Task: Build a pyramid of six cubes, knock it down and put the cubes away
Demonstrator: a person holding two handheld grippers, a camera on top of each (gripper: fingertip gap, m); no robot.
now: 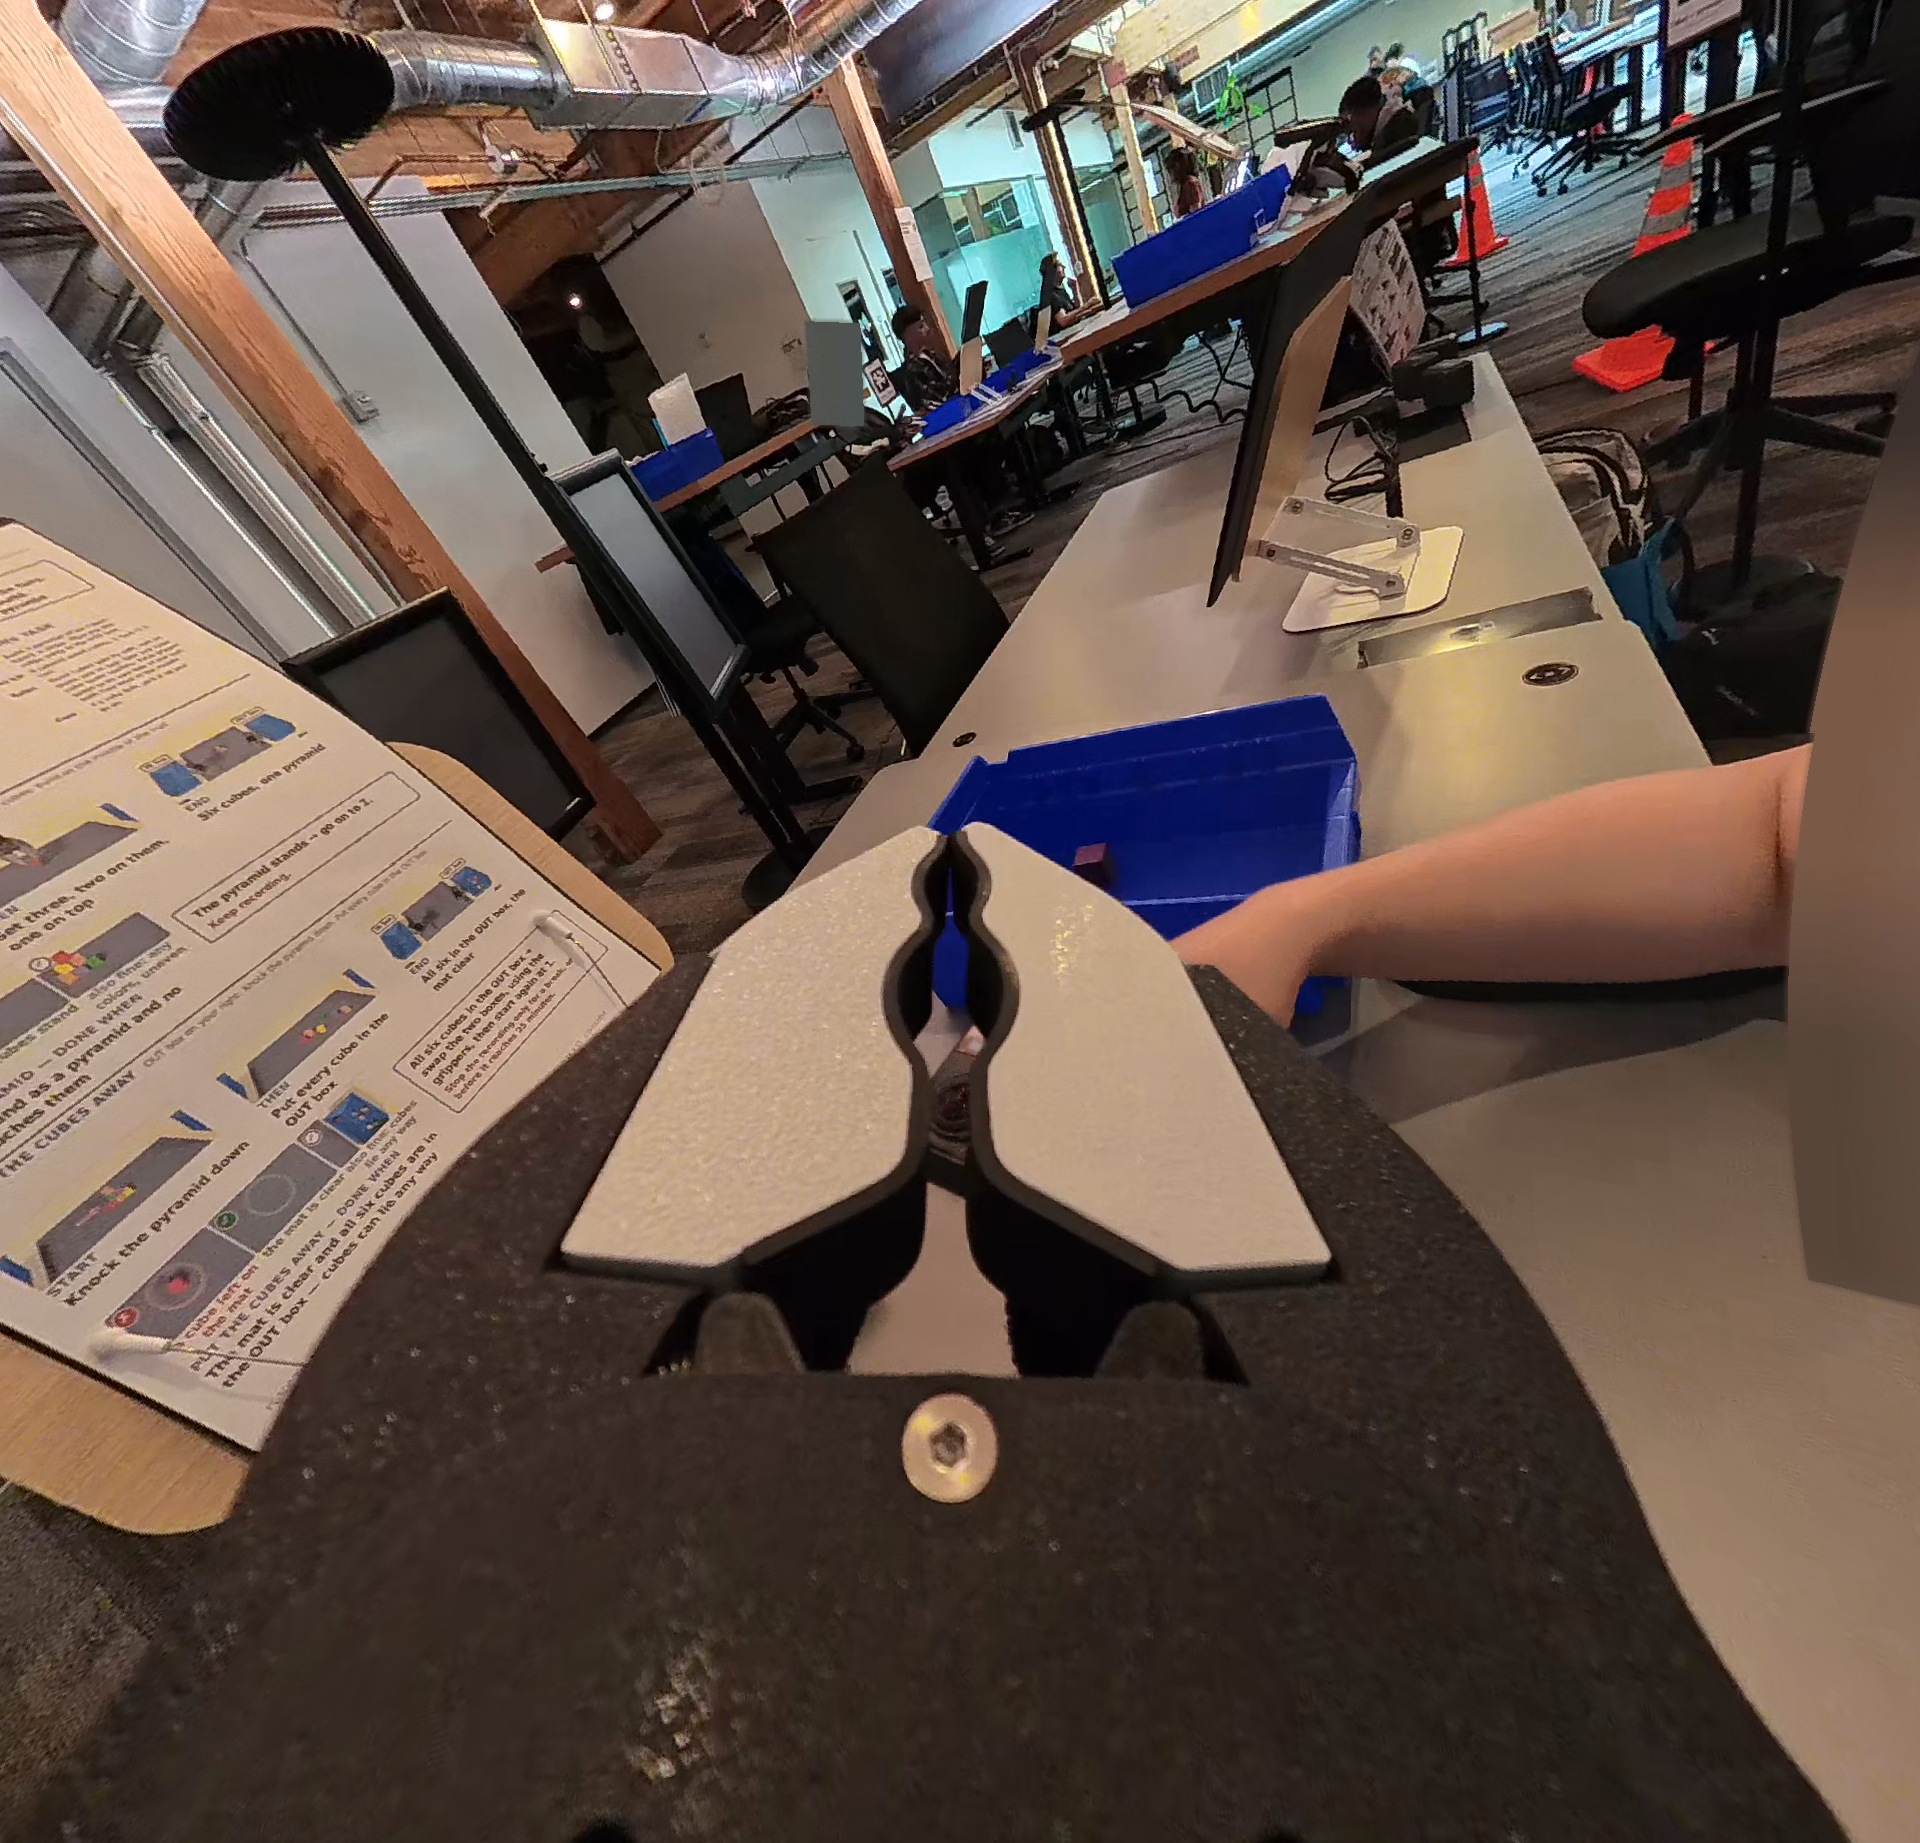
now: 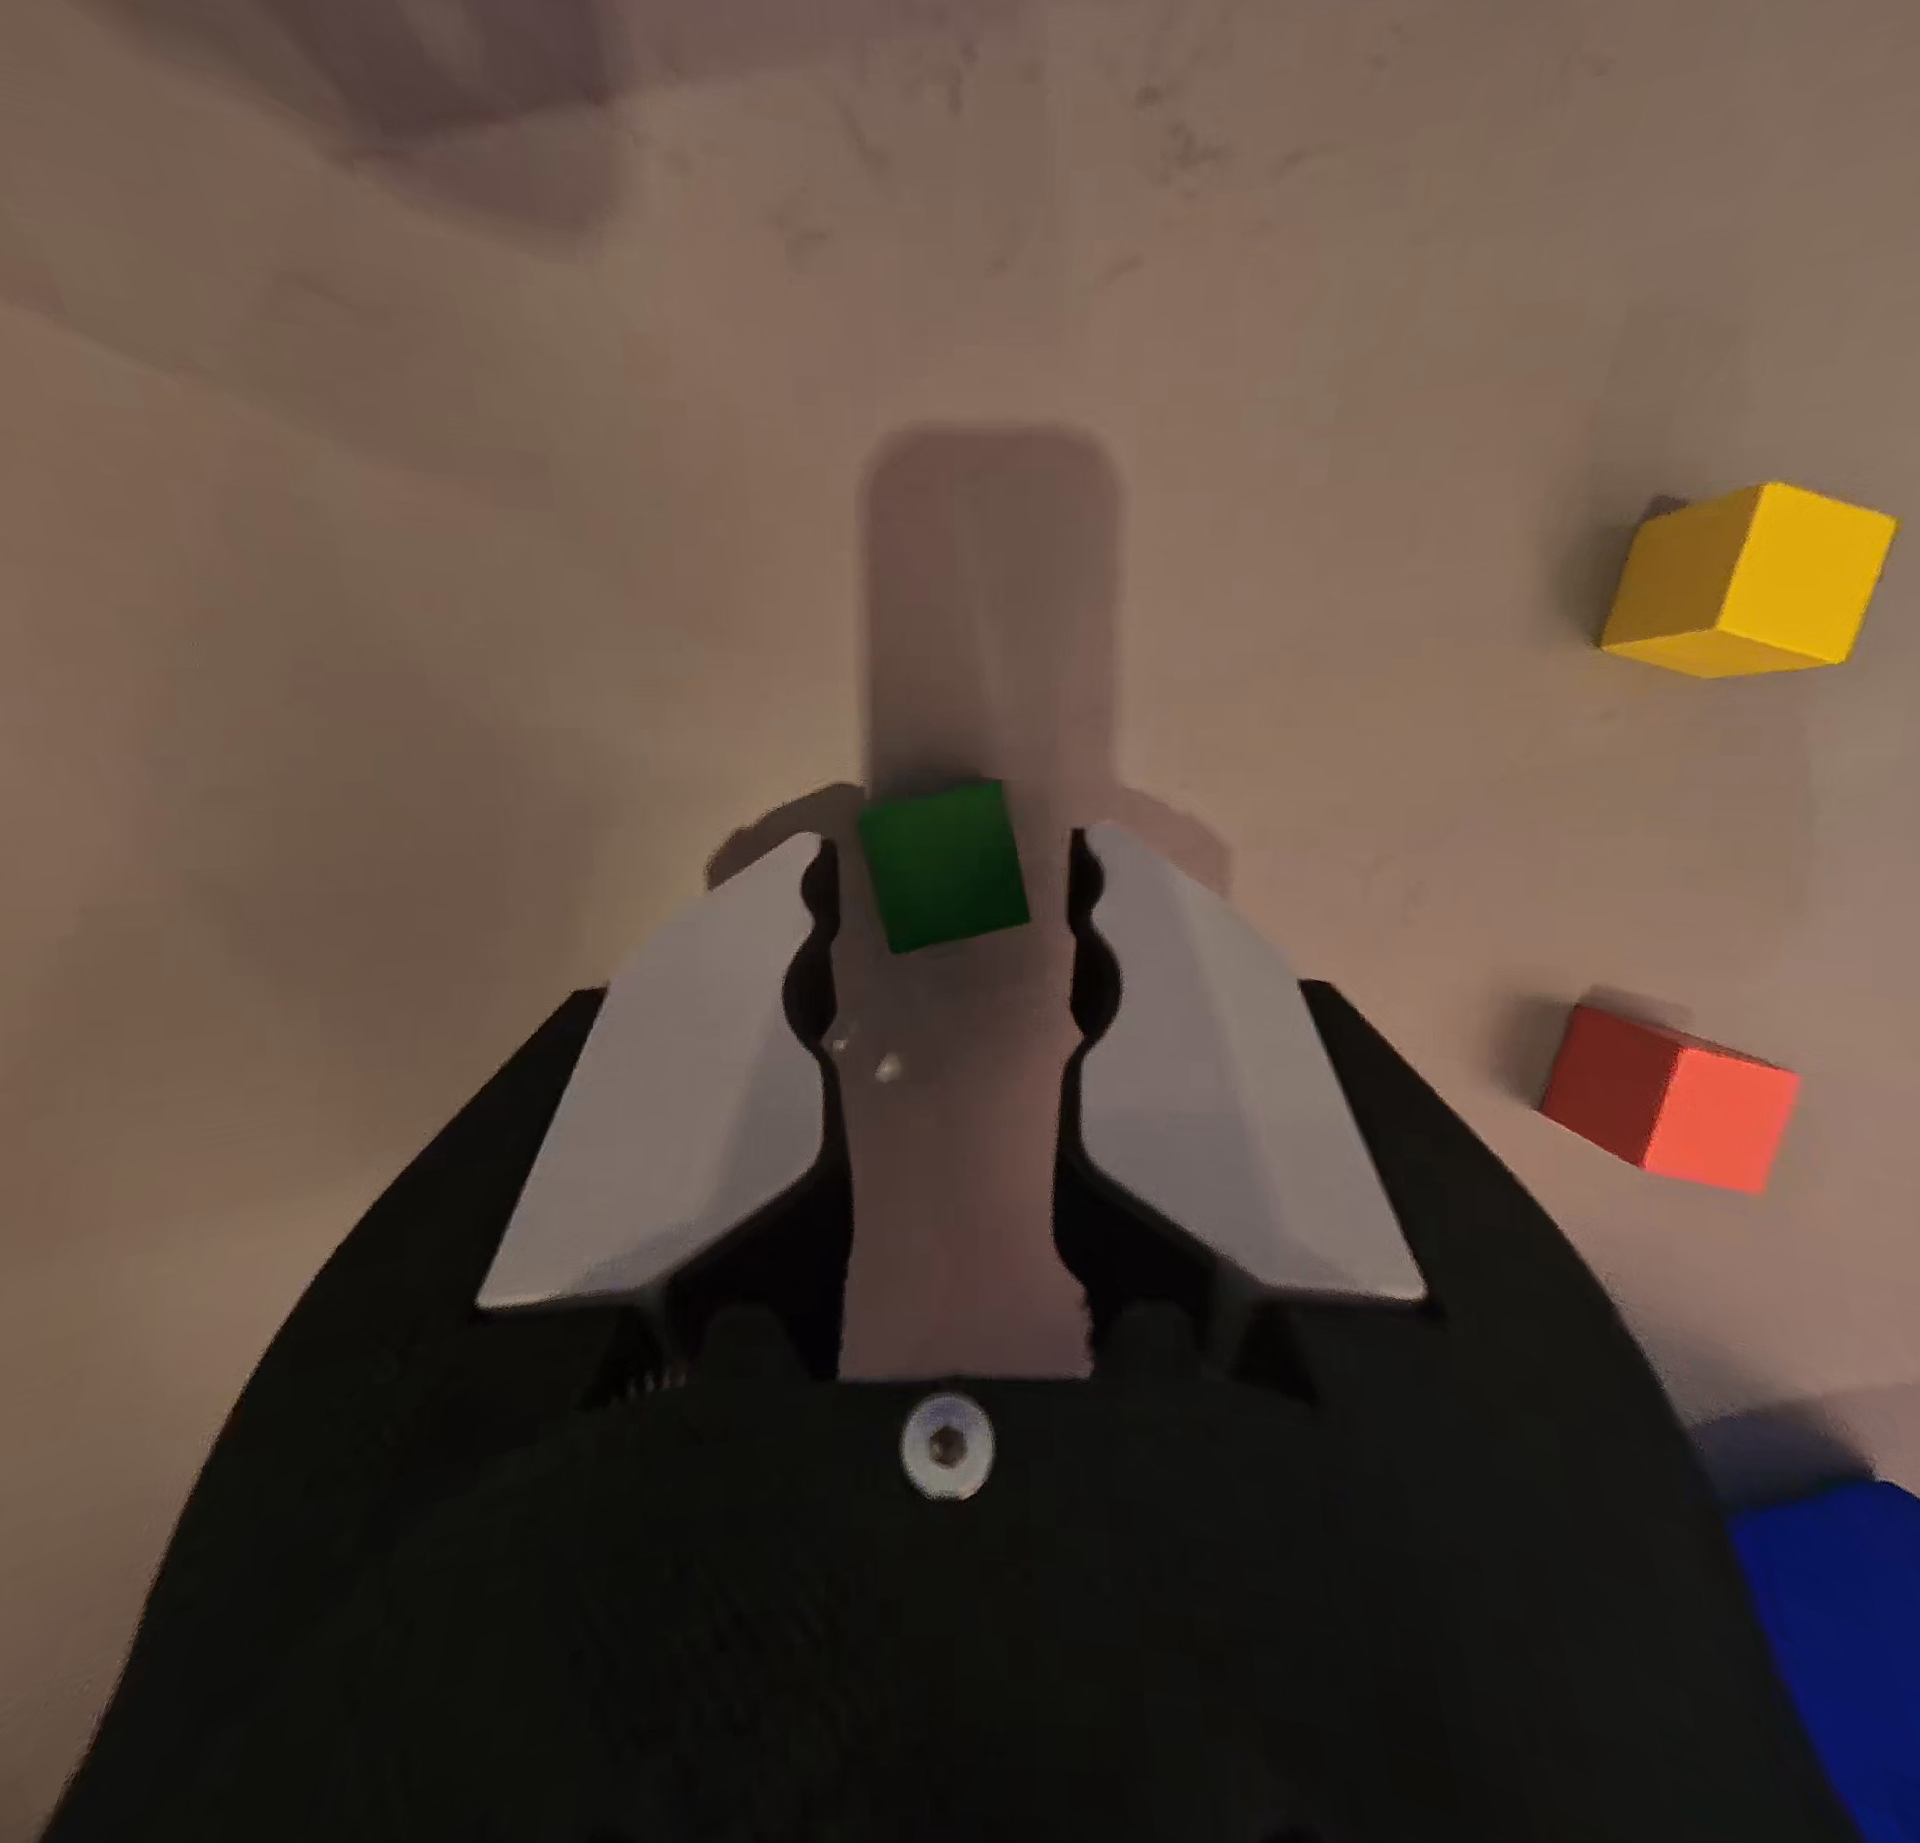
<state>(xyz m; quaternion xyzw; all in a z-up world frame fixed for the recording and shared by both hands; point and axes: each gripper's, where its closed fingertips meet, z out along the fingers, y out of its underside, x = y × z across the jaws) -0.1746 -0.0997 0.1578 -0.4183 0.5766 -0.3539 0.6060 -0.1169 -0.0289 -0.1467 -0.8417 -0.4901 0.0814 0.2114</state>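
The green cube [image 2: 943,866] lies on the pale surface [image 2: 416,546], between the tips of my right gripper [image 2: 948,894]. My 2 fingers [image 2: 686,1066] there are spread wide and the cube touches neither of them; it sits a little tilted, nearer to the left finger. I point this gripper steeply down at the surface, and its shadow falls ahead of the cube. To the right lie a yellow cube [image 2: 1756,583] and a red cube [image 2: 1673,1102], well apart from each other and from the green one. At the lower right edge a blue thing [image 2: 1839,1585] is cut off, and I cannot tell what it is. This whole view is a little blurred.

My left gripper [image 1: 948,863] is held low and looks forward along the grey table [image 1: 1455,754], with its fingers pressed together and nothing between them. Just beyond its tips stands a blue bin [image 1: 1174,806], partly hidden by my fingers. Inside it I see 1 small purple cube [image 1: 1093,861]; the rest of the inside is hidden. A bare forearm [image 1: 1507,879] reaches in from the right, in front of the bin, and its hand is hidden behind my gripper. On the left leans an instruction sheet [image 1: 208,962] on a wooden board.
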